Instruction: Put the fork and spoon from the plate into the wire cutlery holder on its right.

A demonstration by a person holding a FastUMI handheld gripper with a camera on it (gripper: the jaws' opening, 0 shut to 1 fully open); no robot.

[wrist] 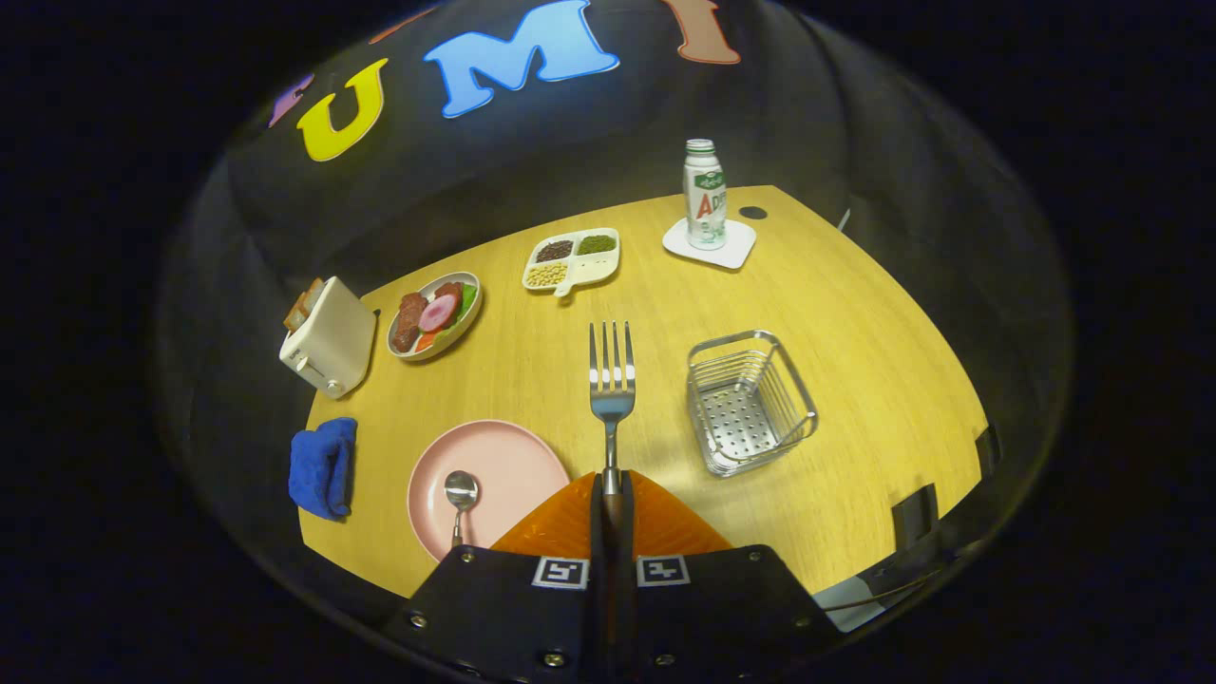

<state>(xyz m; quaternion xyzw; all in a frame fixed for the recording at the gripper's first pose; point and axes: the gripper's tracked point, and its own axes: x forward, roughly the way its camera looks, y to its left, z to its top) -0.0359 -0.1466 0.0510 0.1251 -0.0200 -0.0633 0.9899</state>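
Gripper (613, 513) has its fingers closed tight on the fork (611, 380) handle, no visible gap; tines point forward, away from the fingers, fork lifted above the table (855, 313), out ahead between the pink plate (503, 456) and the wire cutlery holder (749, 399). Spoon (461, 499) lies on the plate, bowl up, handle running back toward the gripper, untouched. Holder sits just right of the plate, open top, nothing visible inside. So fork in hand and not yet dropped, spoon not started. Risks, as judgement: grip is near the handle end, so the long lever could let the fork pivot or slip between the pads during the swing right. Tines could catch the holder's rim wires if the approach comes in low or flat. Holder looks light; a bump from the fork could shove or tip it. Releasing too high could bounce the fork out. Count: one fork, one spoon, one pink plate, one holder, one bottle (705, 195) on one coaster (731, 252), one divided tray (575, 258) of grains, one bowl (435, 315) of food, one toaster (328, 337), one blue cloth (325, 467).
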